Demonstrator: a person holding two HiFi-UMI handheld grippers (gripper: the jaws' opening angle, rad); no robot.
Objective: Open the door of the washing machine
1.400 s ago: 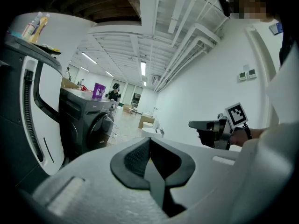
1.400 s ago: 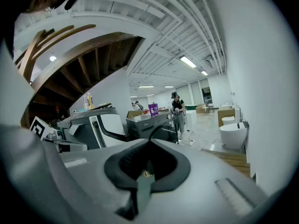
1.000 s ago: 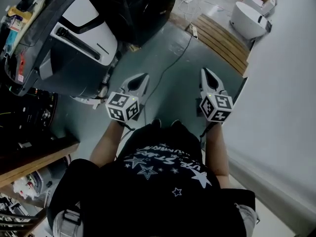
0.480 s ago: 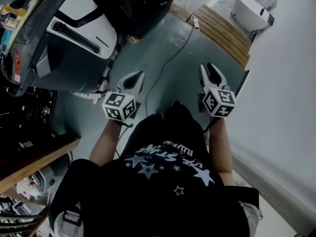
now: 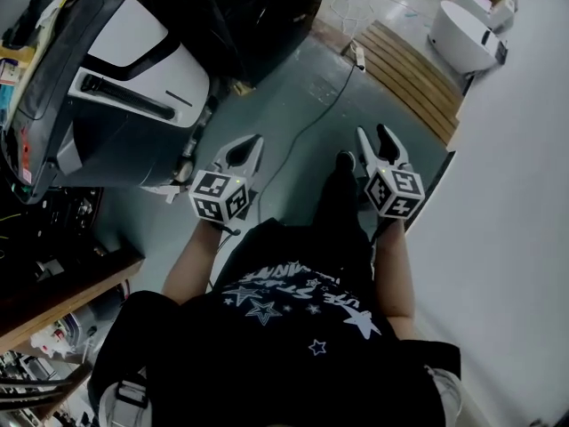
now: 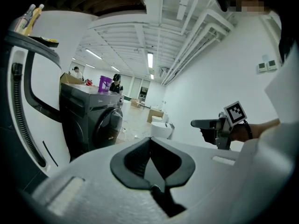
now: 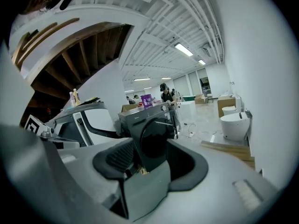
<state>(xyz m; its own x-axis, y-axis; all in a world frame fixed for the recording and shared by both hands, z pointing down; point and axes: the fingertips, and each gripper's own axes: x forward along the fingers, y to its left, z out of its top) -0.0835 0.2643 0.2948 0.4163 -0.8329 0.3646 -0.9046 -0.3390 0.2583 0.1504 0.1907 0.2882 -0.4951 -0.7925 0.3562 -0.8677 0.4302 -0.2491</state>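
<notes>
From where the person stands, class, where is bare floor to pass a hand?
Bare grey floor between the black washing machine and the wooden slat platform, crossed by a thin black cable. Crowded left: white appliance, cluttered shelf.

We are looking down at a smooth grey-green floor (image 5: 293,96). A dark grey front-loading washing machine (image 5: 240,12) is standing on it at the top, with a slanted white-and-grey machine (image 5: 116,87) to its left. A thin black cable (image 5: 311,124) is trailing across towards a slatted wooden pallet (image 5: 413,78), and a white ceramic toilet (image 5: 467,38) is sitting just beyond.
</notes>
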